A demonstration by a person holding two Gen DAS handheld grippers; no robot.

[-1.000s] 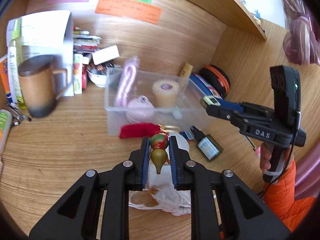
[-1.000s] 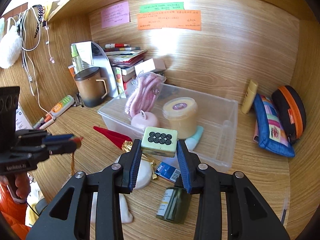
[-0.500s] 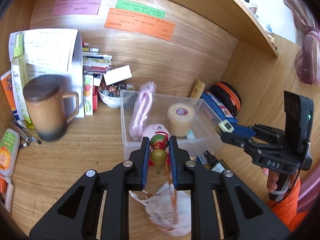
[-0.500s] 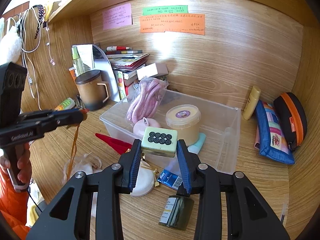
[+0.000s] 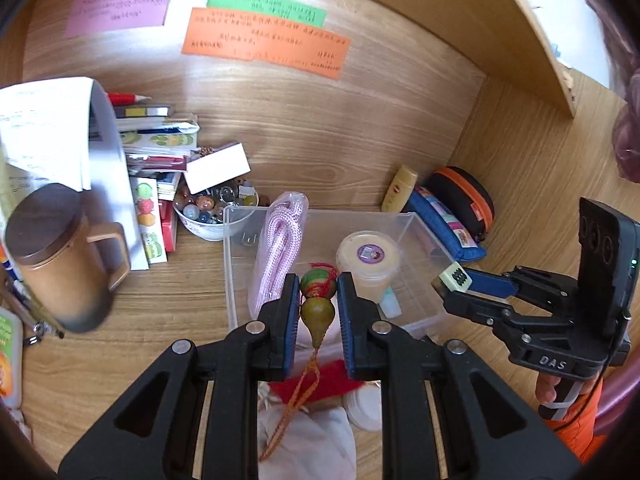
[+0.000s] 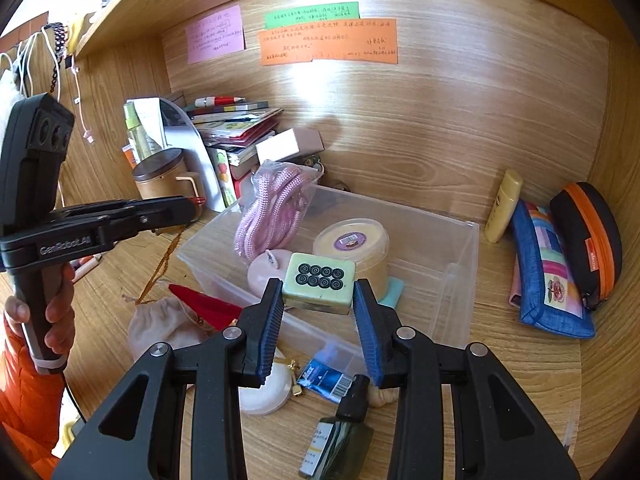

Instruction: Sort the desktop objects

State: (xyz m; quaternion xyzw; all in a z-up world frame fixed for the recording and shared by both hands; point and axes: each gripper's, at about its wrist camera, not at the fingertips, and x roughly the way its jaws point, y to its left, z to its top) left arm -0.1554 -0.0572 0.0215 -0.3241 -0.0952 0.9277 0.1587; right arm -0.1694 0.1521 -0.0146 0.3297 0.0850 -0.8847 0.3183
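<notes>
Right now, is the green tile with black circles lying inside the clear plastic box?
No, the green tile is held in the air between the fingers of the right gripper, above the clear box.

Counted on the desk — one of most kinds, three notes

Pinned to the back wall: three paper notes — one pink, one green, one orange. Below: one clear plastic bin, holding one pink rope bundle and one lidded tub. Beside these: one brown lidded mug, one bowl of marbles, two zip pouches, one yellow tube. Held: one gourd charm, one mahjong tile. Two grippers: left gripper, right gripper.
</notes>
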